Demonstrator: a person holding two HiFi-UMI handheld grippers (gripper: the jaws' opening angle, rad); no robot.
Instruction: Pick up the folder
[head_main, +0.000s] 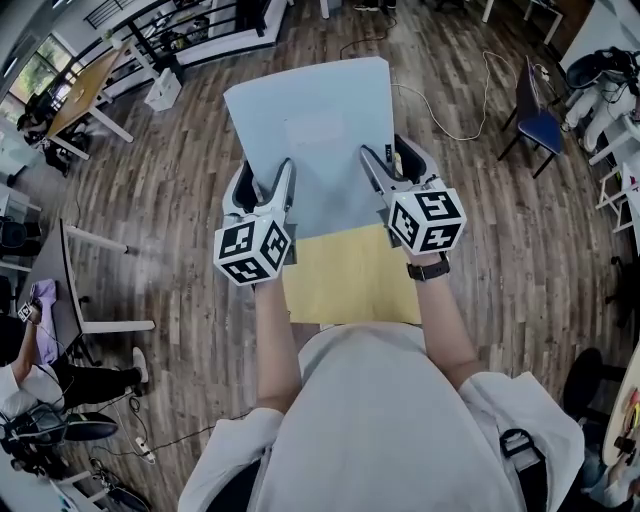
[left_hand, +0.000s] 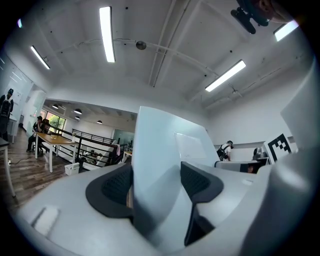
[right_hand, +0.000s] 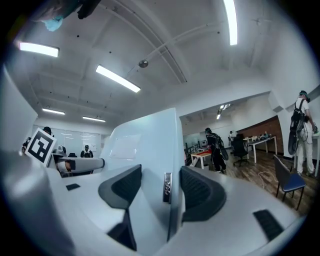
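While standing over the brown wood-plank floor (head_main: 170, 200), holds the pale blue flat rectangular folder (head_main: 310, 130) level in the air, clear of the boards and out in front of the chest. Clamps its near left part with the left gripper (head_main: 267, 172), dark grey pads (left_hand: 117, 187) set wide yet closed on the folder filling the gap, and its near right part with the right gripper (head_main: 384, 152), pads equally wide and closed on the edge beside a small metal clip (right_hand: 167, 187). Shows a yellow flat sheet (head_main: 350, 275) at the folder's near edge, between the two forearms.
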